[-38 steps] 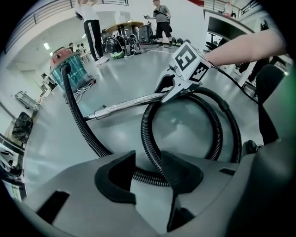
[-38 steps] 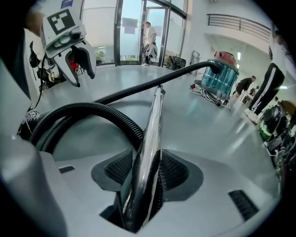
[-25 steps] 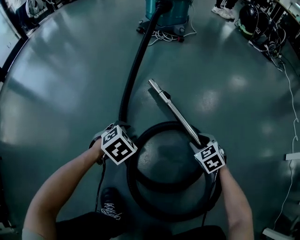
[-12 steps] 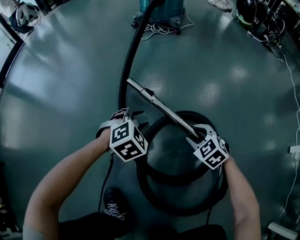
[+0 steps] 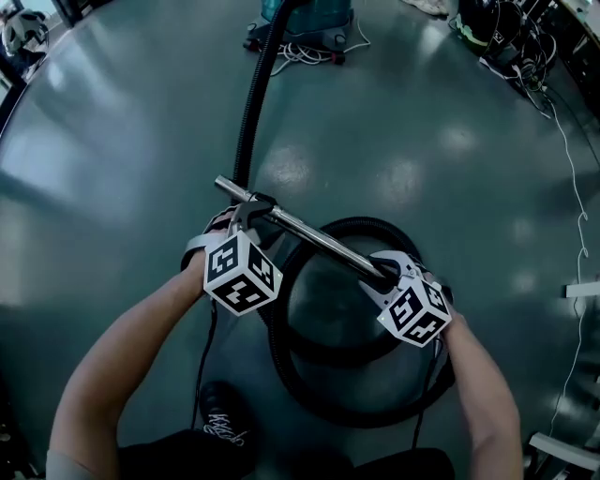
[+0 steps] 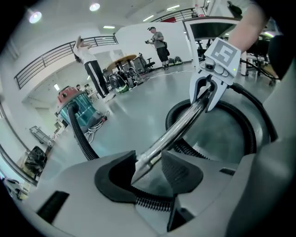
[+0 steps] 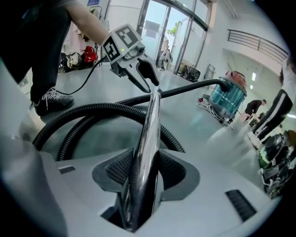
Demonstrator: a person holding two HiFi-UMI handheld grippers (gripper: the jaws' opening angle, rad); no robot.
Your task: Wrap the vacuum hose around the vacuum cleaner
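Swinging round to our left since a second ago, the metal tube [image 5: 309, 234] no longer points away from us. It now lies crosswise, and its free end has come over the left gripper [image 5: 246, 211].

The right gripper [image 5: 382, 274] is clamped on the tube at its near end, with the pads pressed against both sides of the shiny metal. The left gripper seems to be closed on the hose [image 5: 248, 122]. The ribbed length runs deep between its jaws, and the tube's tip rests across them above it.

From there the hose runs straight back over the floor [image 5: 469, 169] to the vacuum cleaner [image 5: 305, 19], which stands well apart at the far edge of our view. The rest of the hose lies in a loose loop just in front of us. None of it is round the machine yet.

We judge the tube to be stiff, smooth and likely to slip or twist in the pads, so we should grip it close to where it joins the hose. The hose looks soft and springy and will probably try to uncoil. Its ribs give good purchase, so we should take hold of it wherever the next turn must be laid.
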